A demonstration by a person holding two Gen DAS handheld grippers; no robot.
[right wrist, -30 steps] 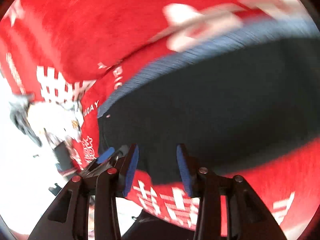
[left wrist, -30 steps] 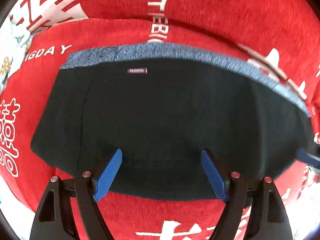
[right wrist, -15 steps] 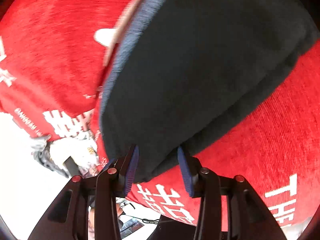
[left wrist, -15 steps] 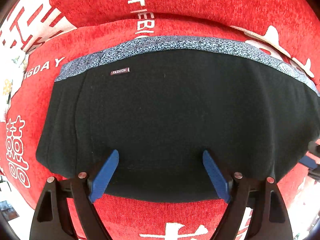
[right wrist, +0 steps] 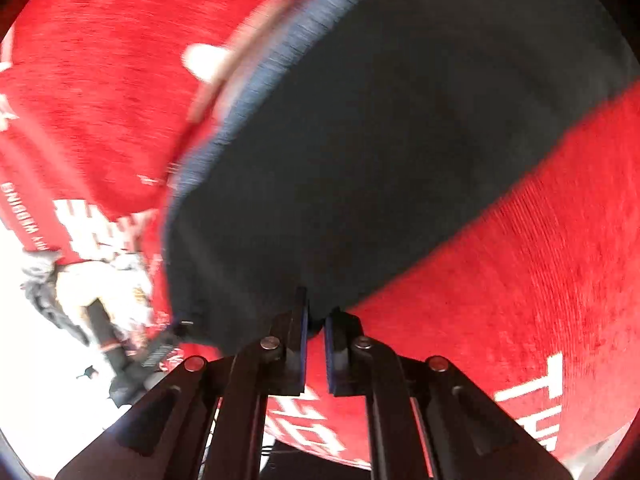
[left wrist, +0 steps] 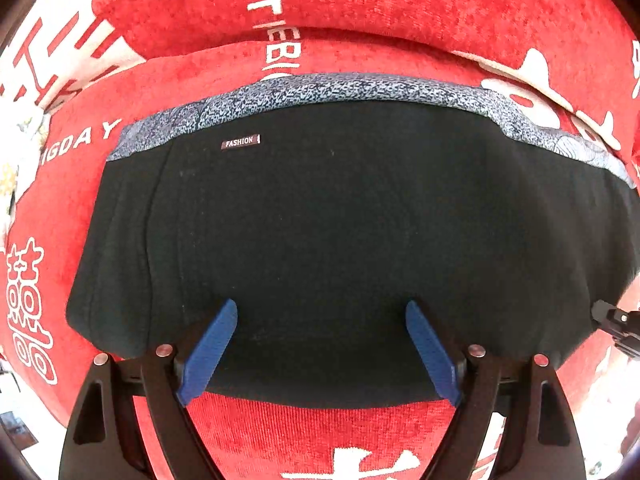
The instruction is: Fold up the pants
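Right gripper pinching the near corner of black pants on a red printed blanket.
Its jaws have just closed on the hem at lower centre; the left gripper hangs wide open over the pants' lower edge, long axis left-right.

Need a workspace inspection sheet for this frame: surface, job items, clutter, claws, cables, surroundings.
Surface: red cover with white lettering, over a cushioned seat and backrest.
Job's things: black pants, folded flat, lying on the cover; speckled grey waistband at the far edge; small FASHION label near the left.
Clutter: nothing seen on the cover apart from the pants.
Claws: left claw open, hanging above the near edge of the pants, nothing between its pads. Right claw has just closed; its pads pinch the near corner of the pants.
Cables: nothing seen clearly.
Surroundings: bright, washed-out floor area past the cover's left edge, with blurred dark and pale shapes; cannot tell what they are.
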